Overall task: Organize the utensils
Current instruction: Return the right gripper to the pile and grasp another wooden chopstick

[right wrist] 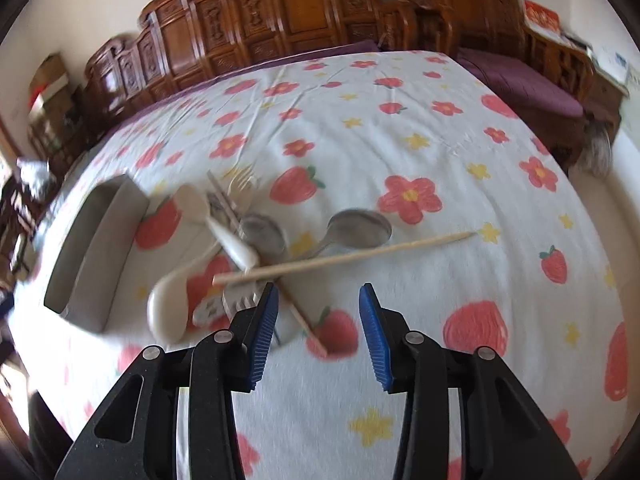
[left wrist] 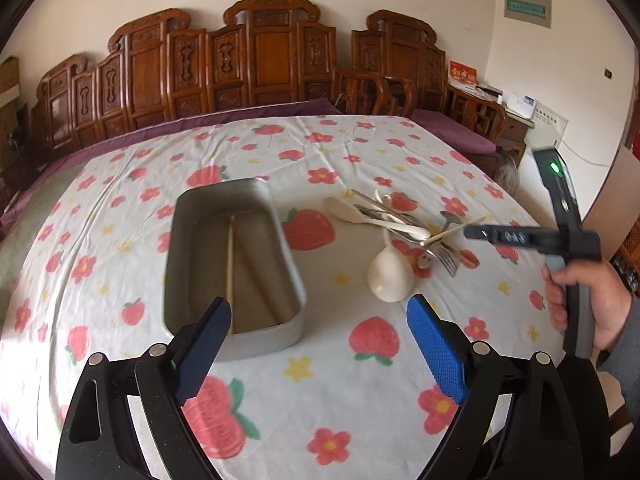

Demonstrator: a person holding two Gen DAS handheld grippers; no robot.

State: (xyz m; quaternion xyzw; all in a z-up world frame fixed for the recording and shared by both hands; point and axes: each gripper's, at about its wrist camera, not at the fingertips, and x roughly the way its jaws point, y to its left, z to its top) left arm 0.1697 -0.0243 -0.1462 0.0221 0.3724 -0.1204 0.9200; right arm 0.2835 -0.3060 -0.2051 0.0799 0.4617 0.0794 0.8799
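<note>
A grey metal tray point(left wrist: 178, 240) stands on the flowered cloth with one wooden chopstick point(left wrist: 230, 256) lying in it. My left gripper point(left wrist: 320, 320) hangs open over the tray's near right corner, nothing between its blue pads. To the right lies a pile of utensils point(left wrist: 400, 224): white spoons, forks, metal spoons, chopsticks. In the right wrist view the same pile shows a long chopstick point(right wrist: 344, 256), a metal spoon point(right wrist: 360, 228) and a white ladle spoon point(right wrist: 168, 312). My right gripper point(right wrist: 318, 312) is open just in front of the pile, holding nothing. The tray point(right wrist: 76, 264) is at the left.
A person's hand point(left wrist: 580, 300) holds the right gripper's handle at the right edge. Carved wooden benches point(left wrist: 260, 60) with purple cushions line the far side of the table. A strawberry and flower cloth point(left wrist: 320, 400) covers the whole table top.
</note>
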